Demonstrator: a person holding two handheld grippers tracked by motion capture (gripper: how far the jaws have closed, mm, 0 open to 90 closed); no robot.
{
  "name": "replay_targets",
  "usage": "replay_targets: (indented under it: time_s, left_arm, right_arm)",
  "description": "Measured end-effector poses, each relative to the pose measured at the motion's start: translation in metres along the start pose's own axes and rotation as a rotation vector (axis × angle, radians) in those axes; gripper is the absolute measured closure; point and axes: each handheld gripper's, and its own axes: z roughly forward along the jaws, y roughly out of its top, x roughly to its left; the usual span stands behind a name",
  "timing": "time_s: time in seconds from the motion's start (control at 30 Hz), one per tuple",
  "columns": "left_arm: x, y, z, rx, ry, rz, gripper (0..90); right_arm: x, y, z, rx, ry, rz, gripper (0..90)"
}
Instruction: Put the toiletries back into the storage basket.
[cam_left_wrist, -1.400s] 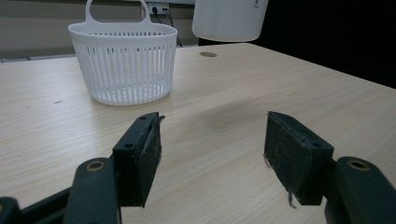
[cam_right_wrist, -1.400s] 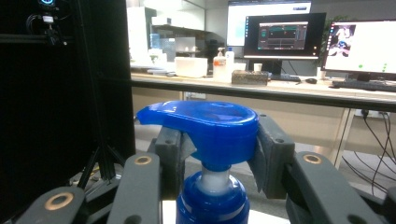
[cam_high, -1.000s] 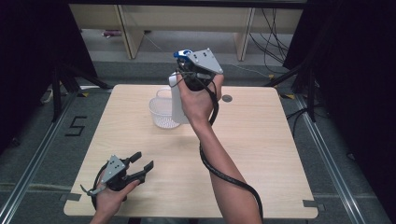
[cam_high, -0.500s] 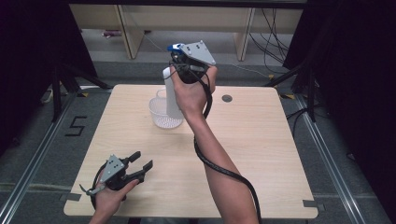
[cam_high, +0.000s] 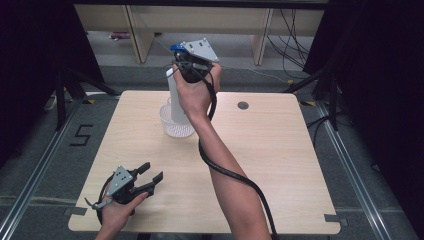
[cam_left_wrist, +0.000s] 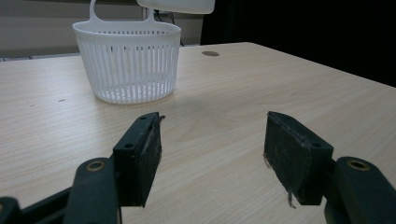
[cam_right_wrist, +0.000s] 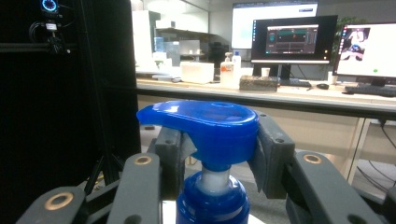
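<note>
My right gripper (cam_high: 181, 61) is raised high above the far part of the table, shut on the blue pump head (cam_right_wrist: 205, 126) of a white pump bottle (cam_high: 176, 97). The bottle hangs upright, its base over the white slatted basket (cam_high: 176, 126). In the left gripper view the basket (cam_left_wrist: 128, 65) stands ahead on the wood with the bottle's bottom (cam_left_wrist: 177, 5) hovering above its rim. My left gripper (cam_high: 150, 174) rests low near the table's front left corner, open, with nothing between its pads (cam_left_wrist: 142, 156).
The light wooden table (cam_high: 280, 160) has a small dark round hole (cam_high: 243, 105) at its far right. Black frame posts and curtains flank the table, and shelving stands beyond its far edge. A cable trails from the right gripper along the forearm.
The right gripper has lifted the pump bottle higher and slightly farther away over the basket. The left gripper has stayed put and open.
</note>
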Motion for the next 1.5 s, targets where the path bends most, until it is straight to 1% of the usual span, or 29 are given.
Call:
replay_targets:
  time_s: [0.03,0.07,0.1,0.13,0.17,0.2,0.23,0.27,0.3,0.33,0.4,0.5,0.57,0.63,0.67,0.7,0.77,0.83,0.9,0.93,1.03,1.1,1.2,1.23,1.3,1.33,1.4,1.47,1.5]
  left_arm:
    - [0.0,0.0,0.0,0.0,0.0,0.001,36.0]
    - [0.0,0.0,0.0,0.003,0.001,0.001,36.0]
    - [-0.002,0.0,-0.003,0.03,0.021,-0.018,36.0]
    - [-0.001,0.0,-0.003,0.027,0.018,-0.015,36.0]
    - [0.0,0.0,-0.001,0.008,0.007,0.001,36.0]
    - [0.001,0.0,-0.001,0.004,0.004,0.0,36.0]
    - [0.001,0.0,-0.001,0.004,0.004,-0.002,36.1]
    - [-0.001,0.0,-0.003,0.026,0.02,-0.014,36.1]
    - [0.0,0.0,-0.002,0.014,0.009,-0.004,36.1]
    - [0.001,0.0,-0.001,0.005,0.0,0.001,36.1]
    - [0.0,-0.001,-0.001,0.006,-0.001,0.002,36.1]
    - [0.0,-0.001,-0.001,0.004,-0.003,0.005,36.3]
    - [0.0,-0.001,-0.001,0.0,-0.006,0.004,36.4]
    - [0.0,-0.001,-0.002,0.013,0.005,0.001,36.4]
    - [-0.002,-0.001,-0.004,0.031,0.018,-0.015,36.4]
    - [-0.002,-0.001,-0.004,0.022,0.014,-0.021,36.4]
    - [-0.002,0.0,-0.004,0.027,0.017,-0.01,36.4]
    - [-0.002,0.0,-0.004,0.027,0.016,-0.008,36.5]
    - [-0.002,0.0,-0.004,0.026,0.017,-0.007,36.6]
    - [-0.002,0.0,-0.004,0.022,0.015,-0.009,36.6]
    - [-0.002,-0.001,-0.005,0.025,0.019,-0.009,36.7]
    - [-0.001,-0.001,-0.005,0.028,0.02,-0.009,36.9]
    - [-0.001,-0.001,-0.006,0.029,0.019,-0.006,37.0]
    - [-0.001,-0.001,-0.006,0.028,0.018,-0.006,37.0]
    - [-0.001,-0.001,-0.006,0.026,0.018,-0.006,37.0]
    - [-0.001,-0.001,-0.006,0.026,0.018,-0.007,37.0]
    - [-0.001,-0.001,-0.006,0.026,0.018,-0.008,37.0]
    - [-0.001,-0.001,-0.006,0.026,0.018,-0.015,37.1]
    - [-0.001,-0.001,-0.006,0.027,0.019,-0.009,37.1]
  right_arm:
    - [0.002,-0.001,0.002,0.006,0.006,0.008,60.2]
    - [0.002,-0.002,0.004,0.001,0.005,-0.003,60.2]
    - [0.004,-0.002,0.007,0.009,0.007,0.015,60.2]
    - [0.003,-0.003,0.009,0.006,0.007,-0.001,60.2]
    - [0.004,-0.003,0.01,0.006,0.008,0.005,60.2]
    - [0.004,-0.004,0.013,0.009,0.012,0.007,60.2]
    - [0.005,-0.004,0.015,0.009,0.012,0.008,60.2]
    - [0.005,-0.004,0.016,0.008,0.013,0.004,60.2]
    - [0.006,-0.004,0.018,0.007,0.016,0.017,60.2]
    - [0.006,-0.004,0.019,0.006,0.017,0.011,60.2]
    - [0.006,-0.003,0.022,0.002,0.013,0.004,60.2]
    - [0.007,-0.003,0.026,0.006,0.011,0.017,60.2]
    - [0.007,-0.002,0.028,0.006,0.007,0.01,60.2]
    - [0.008,-0.003,0.03,0.008,0.005,0.021,60.2]
    - [0.008,-0.003,0.031,0.006,0.006,0.005,60.2]
    - [0.009,-0.004,0.032,0.008,0.005,0.011,60.2]
    - [0.01,-0.005,0.034,0.015,0.0,0.024,60.2]
    - [0.01,-0.006,0.036,0.015,-0.001,0.004,60.2]
    - [0.011,-0.008,0.038,0.022,0.002,0.013,60.2]
    - [0.011,-0.009,0.038,0.019,0.0,0.004,60.2]
    - [0.013,-0.013,0.041,0.032,0.003,0.02,60.2]
    - [0.014,-0.015,0.043,0.029,0.0,0.006,60.2]
    - [0.016,-0.018,0.046,0.039,0.003,0.024,60.2]
    - [0.015,-0.019,0.047,0.036,-0.003,0.005,60.2]
    - [0.015,-0.021,0.048,0.041,-0.003,0.004,60.2]
    - [0.016,-0.022,0.049,0.05,-0.001,0.026,60.2]
    - [0.015,-0.023,0.05,0.046,-0.005,0.002,60.2]
    - [0.016,-0.025,0.051,0.05,-0.003,0.007,60.2]
    - [0.017,-0.025,0.051,0.058,-0.005,0.028,60.2]
